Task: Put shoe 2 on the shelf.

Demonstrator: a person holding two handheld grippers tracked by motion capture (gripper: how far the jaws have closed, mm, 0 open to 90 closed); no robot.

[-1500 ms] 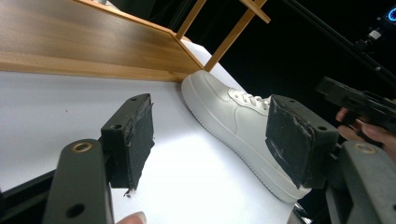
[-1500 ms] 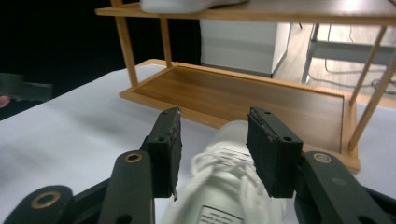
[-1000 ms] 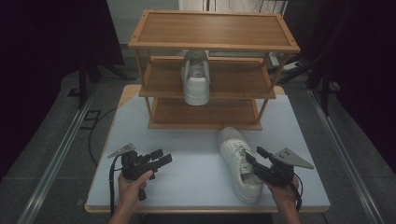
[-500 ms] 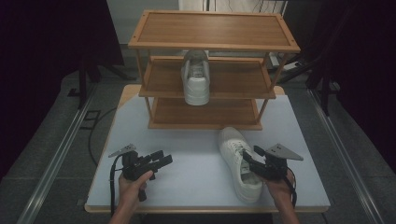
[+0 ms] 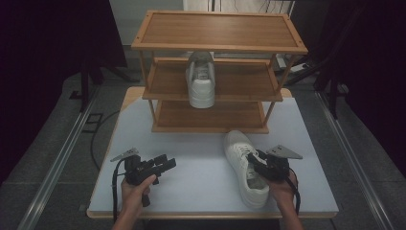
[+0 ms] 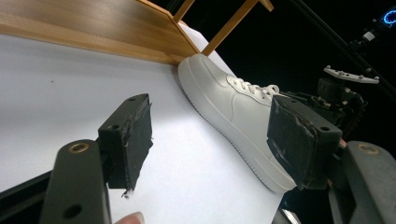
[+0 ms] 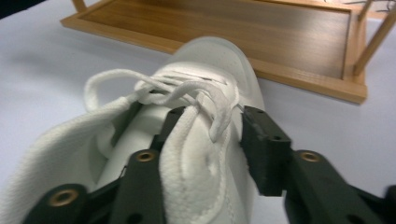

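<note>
A white sneaker (image 5: 242, 153) lies on the white table (image 5: 201, 187) in front of a wooden shoe rack (image 5: 220, 28), toe toward the rack. My right gripper (image 5: 253, 162) is at its opening. In the right gripper view one jaw is inside the sneaker (image 7: 205, 60) and the other outside, with my right gripper (image 7: 210, 128) shut on the padded side wall beside the laces. My left gripper (image 5: 165, 164) hovers over the table to the left, open and holding nothing. Between the pads of my left gripper (image 6: 210, 121), the sneaker (image 6: 224, 98) shows farther off.
A second white sneaker (image 5: 201, 79) stands on the rack's middle shelf, heel toward me. The rack's bottom shelf (image 7: 261, 32) is bare wood just beyond the sneaker's toe. Dark floor and metal rails surround the table. The table's front edge is close under both hands.
My right gripper moved left from beside the sneaker onto its opening and closed on the side wall. The left gripper stayed nearly still.
</note>
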